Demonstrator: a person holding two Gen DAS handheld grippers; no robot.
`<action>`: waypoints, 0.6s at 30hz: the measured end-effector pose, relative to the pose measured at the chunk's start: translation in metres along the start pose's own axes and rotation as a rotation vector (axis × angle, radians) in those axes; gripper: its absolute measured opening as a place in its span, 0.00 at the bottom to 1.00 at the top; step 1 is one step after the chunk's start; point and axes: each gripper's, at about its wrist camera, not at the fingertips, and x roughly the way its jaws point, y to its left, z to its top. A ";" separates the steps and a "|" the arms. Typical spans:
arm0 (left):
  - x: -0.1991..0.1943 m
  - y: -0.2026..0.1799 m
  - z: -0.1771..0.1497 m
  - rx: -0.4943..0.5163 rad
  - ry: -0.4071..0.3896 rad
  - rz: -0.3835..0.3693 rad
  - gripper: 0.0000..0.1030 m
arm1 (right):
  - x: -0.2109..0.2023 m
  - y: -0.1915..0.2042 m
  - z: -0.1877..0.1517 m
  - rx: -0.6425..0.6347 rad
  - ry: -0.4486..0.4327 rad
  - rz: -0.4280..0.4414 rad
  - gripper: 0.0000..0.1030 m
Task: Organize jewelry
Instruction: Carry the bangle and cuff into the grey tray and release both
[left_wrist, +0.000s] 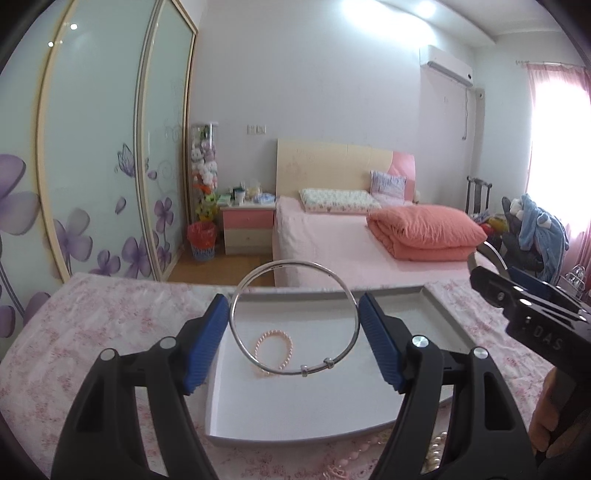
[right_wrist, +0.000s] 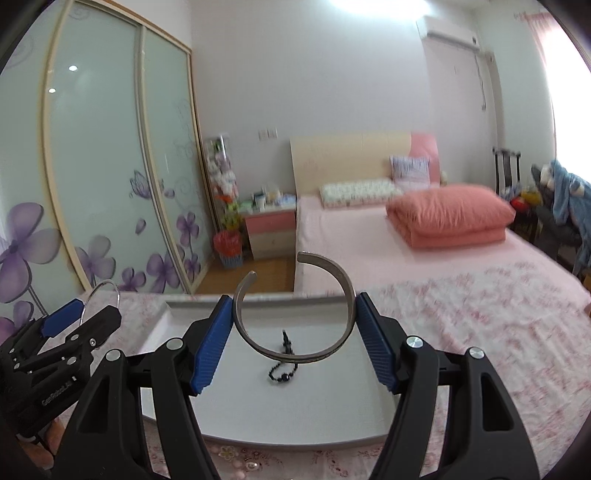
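Both grippers hang over the white tray (left_wrist: 436, 306) that lies on the floral-covered table (left_wrist: 110, 325), each carrying one piece.

The left gripper (left_wrist: 293, 336) has its blue pads closed across the width of a thin silver bangle (left_wrist: 236, 332), which stands upright between them, its two small sliders at the six o'clock point of the ring. The right gripper (right_wrist: 293, 338) is likewise clamped across a broad open cuff (right_wrist: 347, 310), the gap in the band sitting near twelve o'clock. Neither piece touches the tray floor as far as I can judge.

Already in the tray: a pink pearl bracelet (left_wrist: 288, 350) under the left gripper, toward the tray's nine o'clock side, and a dark beaded piece with a small pendant (right_wrist: 284, 363) under the right gripper. These two count as placed.

Outstanding: the bangle and the cuff have yet to be set down and released. Further beaded items, pale pink beads (left_wrist: 354, 458) and white pearls (left_wrist: 437, 448), lie on the cloth at the tray's six o'clock edge, outside it. How many pieces remain there cannot be told, the grippers hiding most of that strip.

Judgement: roughly midway, two in, two in transit, some waiting.
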 end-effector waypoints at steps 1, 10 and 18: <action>0.009 0.001 -0.003 -0.004 0.023 -0.004 0.68 | 0.006 -0.001 -0.002 0.007 0.018 0.002 0.65; 0.058 0.008 -0.019 -0.022 0.142 -0.021 0.69 | 0.049 -0.007 -0.017 0.043 0.152 0.004 0.66; 0.085 0.021 -0.032 -0.078 0.241 -0.010 0.70 | 0.054 -0.014 -0.021 0.070 0.188 0.007 0.72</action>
